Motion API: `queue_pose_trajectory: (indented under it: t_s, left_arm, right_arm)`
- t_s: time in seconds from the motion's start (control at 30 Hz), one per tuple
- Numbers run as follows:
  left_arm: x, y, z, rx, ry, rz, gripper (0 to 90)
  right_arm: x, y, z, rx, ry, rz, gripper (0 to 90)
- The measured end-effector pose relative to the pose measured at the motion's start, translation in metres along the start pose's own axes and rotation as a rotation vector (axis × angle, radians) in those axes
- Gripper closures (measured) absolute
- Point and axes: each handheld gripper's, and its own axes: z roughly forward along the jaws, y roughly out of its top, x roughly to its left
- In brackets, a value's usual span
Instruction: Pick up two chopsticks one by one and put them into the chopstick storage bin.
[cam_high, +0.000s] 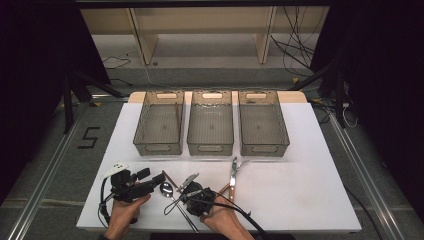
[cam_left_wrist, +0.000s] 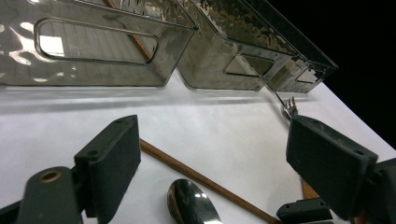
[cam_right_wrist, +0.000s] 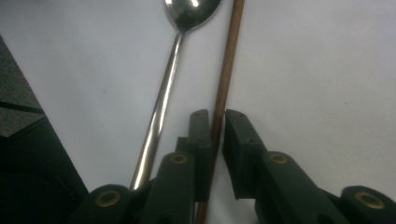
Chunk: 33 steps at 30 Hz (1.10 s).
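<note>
Right gripper (cam_right_wrist: 215, 122) sits low in the centre of its own view, jaws clenched on the brown chopstick (cam_right_wrist: 225, 79), which runs straight up between the pads to the top edge of the frame. Just left of it lies the spoon (cam_right_wrist: 164, 98), handle slanting up, bowl at the top centre, resting on the white surface (cam_right_wrist: 322, 70). From the high view, the right gripper (cam_high: 192, 194) works at the bottom centre, with the tongs (cam_high: 233, 172) just to its right. Left gripper (cam_high: 159, 179) hovers at the lower left, and in its own view the left gripper (cam_left_wrist: 212, 154) stands released, jaws wide apart, nothing between them but the chopstick (cam_left_wrist: 196, 177) and spoon (cam_left_wrist: 191, 203) lying on the surface below. A fork (cam_left_wrist: 288, 108) peeks out at the right. Three clear bins (cam_high: 210, 122) line the middle of the high view, side by side.
</note>
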Motion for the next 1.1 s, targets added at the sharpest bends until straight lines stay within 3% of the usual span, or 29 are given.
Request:
queue_pose_trajectory:
  t_s: [0.27, 0.33, 0.47, 0.7, 0.9, 1.1]
  left_arm:
    - [0.0, 0.0, 0.0, -0.001, 0.002, -0.001, 17.4]
    - [0.0, 0.0, 0.0, -0.001, 0.002, 0.0, 17.4]
    - [0.0, 0.0, 0.0, -0.001, 0.003, -0.002, 17.4]
    - [-0.002, 0.0, 0.0, 0.003, -0.002, -0.009, 17.4]
    - [-0.009, 0.001, 0.003, 0.022, -0.029, -0.032, 17.4]
    - [-0.026, 0.001, 0.011, 0.058, -0.082, -0.065, 19.7]
  right_arm:
    - [-0.005, -0.004, -0.001, -0.026, 0.022, 0.046, 85.7]
    - [-0.007, -0.005, -0.003, -0.037, 0.05, 0.056, 85.8]
    - [-0.013, -0.005, -0.009, -0.071, 0.035, 0.073, 85.9]
    - [-0.02, -0.005, -0.016, -0.122, 0.051, 0.099, 85.9]
    - [-0.027, -0.005, -0.033, -0.197, 0.053, 0.128, 85.9]
    - [-0.027, -0.011, -0.048, -0.268, 0.061, 0.113, 85.9]
